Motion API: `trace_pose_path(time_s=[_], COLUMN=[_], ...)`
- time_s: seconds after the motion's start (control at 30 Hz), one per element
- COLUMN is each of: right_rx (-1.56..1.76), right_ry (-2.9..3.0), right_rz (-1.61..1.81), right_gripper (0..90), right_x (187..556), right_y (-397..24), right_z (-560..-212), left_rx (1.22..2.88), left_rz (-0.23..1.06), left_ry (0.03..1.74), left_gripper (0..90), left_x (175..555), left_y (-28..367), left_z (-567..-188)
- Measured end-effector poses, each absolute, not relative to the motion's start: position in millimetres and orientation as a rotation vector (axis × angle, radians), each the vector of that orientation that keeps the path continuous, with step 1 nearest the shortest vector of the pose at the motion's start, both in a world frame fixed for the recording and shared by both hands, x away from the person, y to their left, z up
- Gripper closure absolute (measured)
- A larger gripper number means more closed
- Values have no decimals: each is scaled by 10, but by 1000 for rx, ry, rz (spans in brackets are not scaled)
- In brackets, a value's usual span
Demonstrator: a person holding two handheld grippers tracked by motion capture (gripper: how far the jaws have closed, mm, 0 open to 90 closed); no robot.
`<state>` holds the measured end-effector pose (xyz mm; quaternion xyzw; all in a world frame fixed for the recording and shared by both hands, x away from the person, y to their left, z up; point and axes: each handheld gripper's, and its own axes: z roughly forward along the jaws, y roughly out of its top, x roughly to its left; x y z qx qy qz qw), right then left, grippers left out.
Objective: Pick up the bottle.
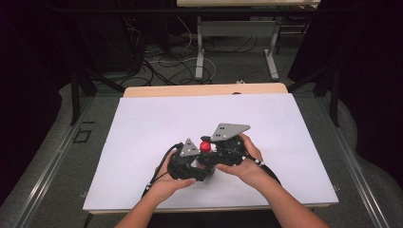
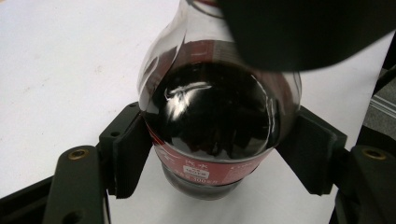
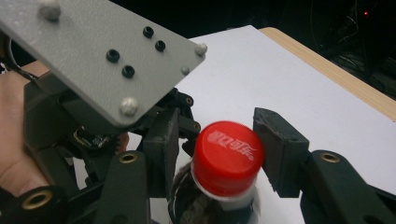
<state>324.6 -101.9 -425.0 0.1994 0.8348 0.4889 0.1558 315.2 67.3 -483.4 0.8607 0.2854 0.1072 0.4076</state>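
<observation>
With the left gripper (image 2: 212, 154) clamping the cola bottle (image 2: 212, 116) low on its body, the right gripper (image 3: 212, 151) brackets the bottle's red cap (image 3: 227, 158), pads seemingly just off it, so unscrewing next calls for a firm squeeze and twist.

This looks like a lab or test room, not a home. The landmark is the surface (image 1: 157, 118), a wooden top covered with a plain white sheet. Beyond its far edge, loose cables (image 1: 161, 61) lie tangled across a grey floor (image 1: 237, 71), and the metal legs of another table (image 1: 199, 47) stand among them. A dark metal frame (image 1: 73, 95) rises to the left of the surface, and what seem to be black curtains (image 1: 361, 57) close off both sides.
</observation>
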Motion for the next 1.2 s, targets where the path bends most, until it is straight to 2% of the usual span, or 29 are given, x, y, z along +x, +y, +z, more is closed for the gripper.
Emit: trace_pose_path(time_s=[0.2,0.57,0.7,0.77,0.83,0.9,1.2], right_rx=[558,511,508,501,528,543,713], right_ry=[2424,2583,2576,2566,2538,2519,2360], right_rz=[1395,1498,1504,1494,1498,1466,1462], right_gripper=[601,609,607,602,528,497,485], right_x=[3294,3567,3557,3542,3520,3492,3332], right_y=[-988,-1152,-1140,-1124,-1109,-1113,-1073], right_z=[-4243,-4189,-4189,-4188,-4187,-4175,-4148], left_rx=[2198,2154,2131,2129,2127,2128,2131], left_rz=[265,252,199,201,208,218,245], left_ry=[699,691,712,720,728,737,757], left_gripper=[302,302,303,304,304,304,304], left_x=[3145,3150,3151,3152,3157,3165,3191], left_y=[684,699,703,706,717,733,758], left_z=[-4821,-4818,-4828,-4824,-4820,-4814,-4811])
